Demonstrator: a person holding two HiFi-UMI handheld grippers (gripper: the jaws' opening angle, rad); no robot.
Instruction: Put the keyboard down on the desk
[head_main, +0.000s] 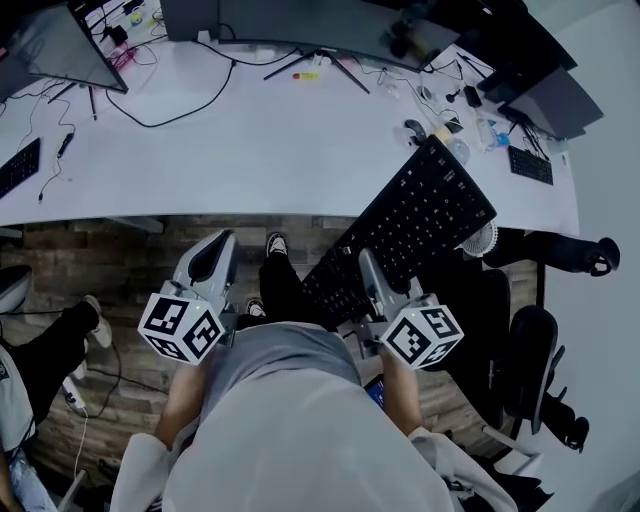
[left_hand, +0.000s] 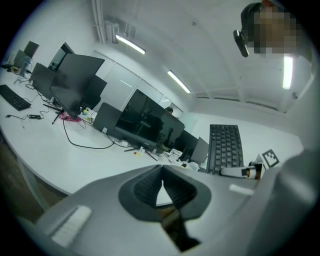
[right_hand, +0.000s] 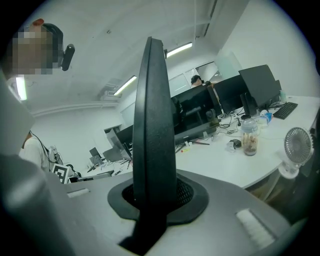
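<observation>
The black keyboard (head_main: 420, 225) hangs slanted over the front edge of the white desk (head_main: 260, 150), its far end above the desktop and its near end off the edge. My right gripper (head_main: 363, 268) is shut on that near end. In the right gripper view the keyboard (right_hand: 155, 125) stands edge-on between the jaws of my right gripper (right_hand: 155, 192). My left gripper (head_main: 222, 242) is to the left, in front of the desk edge and apart from the keyboard. In its own view my left gripper (left_hand: 162, 172) is shut and empty, and the keyboard (left_hand: 226, 147) shows at the right.
Monitors (head_main: 300, 20) and cables (head_main: 180, 110) line the desk's back. Other keyboards lie at far left (head_main: 18, 165) and far right (head_main: 530, 165). A small fan (head_main: 482, 240) and a jar (right_hand: 249, 136) sit near the right end. An office chair (head_main: 530, 360) stands at right, a seated person's legs (head_main: 50, 345) at left.
</observation>
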